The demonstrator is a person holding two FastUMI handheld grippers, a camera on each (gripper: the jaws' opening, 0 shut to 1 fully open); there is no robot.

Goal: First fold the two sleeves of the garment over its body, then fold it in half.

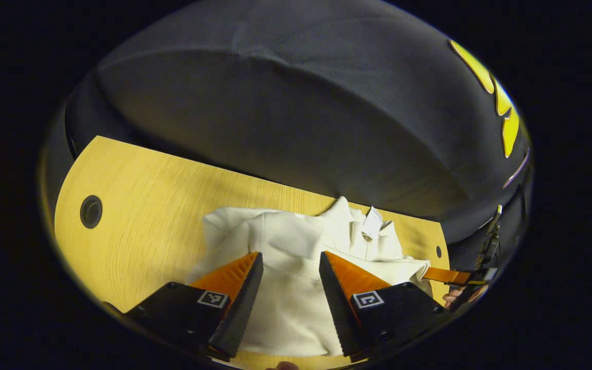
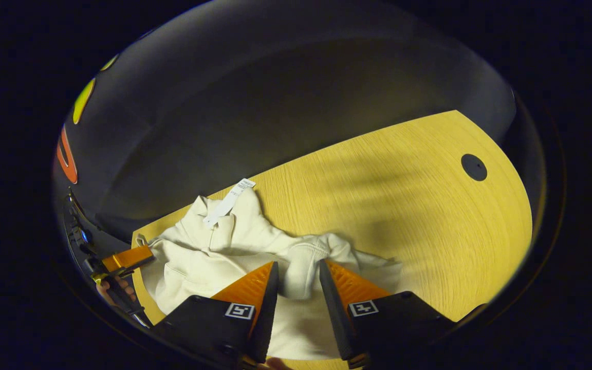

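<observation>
The tabletop [image 1: 136, 205] is the largest thing here, pale yellow wood grain running under the booth's dark cloth wall. In the left gripper view it fills the span from about 9 o'clock round to 4 o'clock, and a round dark hole [image 1: 91, 211] sits in it at 9 o'clock. A much smaller hole [image 1: 438, 252] lies near the tabletop's far edge at 3 o'clock. In the right gripper view the wood spreads toward 3 o'clock, with one dark round hole [image 2: 474, 167] at about 2 o'clock.

The garment [image 1: 296, 288] is a cream, soft piece lying on the tabletop, bunched rather than flat. In the left gripper view it sits just below centre, reaching down toward 6 o'clock, its collar [image 1: 347, 221] turned toward the wall. One sleeve [image 1: 280, 234] is folded over the body. In the right gripper view the garment lies from 8 o'clock to 5 o'clock, and a ribbed cuff [image 2: 309, 257] rests on top of the body near the centre.

The left gripper [image 1: 291, 264] is over the garment's body with its jaws wide apart and nothing between them. The right gripper [image 2: 298, 272] is likewise spread wide above the cloth, with the cuff just ahead of its fingers. In the left gripper view the right gripper also shows at 4 o'clock beside the garment's edge, with a hand [image 1: 452, 297] behind it.

A white tag [image 1: 372, 223] sticks up at the collar.
</observation>
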